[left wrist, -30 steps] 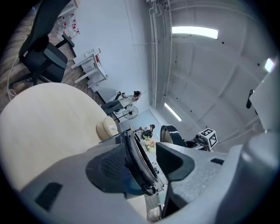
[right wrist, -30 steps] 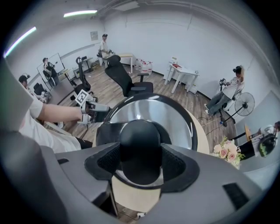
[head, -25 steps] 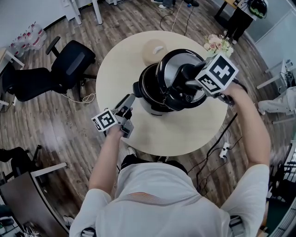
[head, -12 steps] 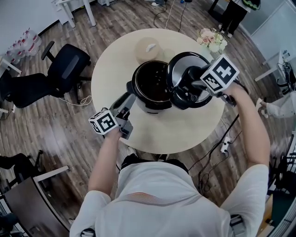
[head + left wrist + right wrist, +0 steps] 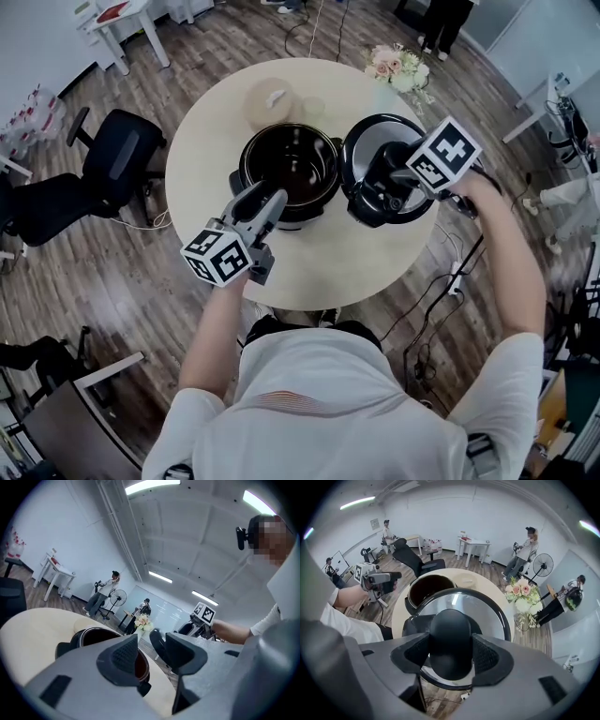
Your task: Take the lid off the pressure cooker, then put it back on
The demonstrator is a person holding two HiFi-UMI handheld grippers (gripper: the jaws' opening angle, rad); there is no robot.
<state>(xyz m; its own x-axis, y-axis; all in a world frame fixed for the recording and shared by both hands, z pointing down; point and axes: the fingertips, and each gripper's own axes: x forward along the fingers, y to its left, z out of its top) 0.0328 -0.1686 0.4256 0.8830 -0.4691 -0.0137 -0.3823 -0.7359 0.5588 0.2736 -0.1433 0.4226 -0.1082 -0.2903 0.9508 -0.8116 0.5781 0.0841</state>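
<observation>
Lid (image 5: pixel 487 609): gripping it by the knob (image 5: pixel 450 634) with the right gripper (image 5: pixel 451 653), holding it over the table (image 5: pixel 309 262) just right of the open cooker (image 5: pixel 291 164); narrowing the left gripper's (image 5: pixel 152 648) empty, half-apart jaws

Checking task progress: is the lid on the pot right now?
No, the right gripper holds the lid by its knob, off to the side of the open pot.
</observation>
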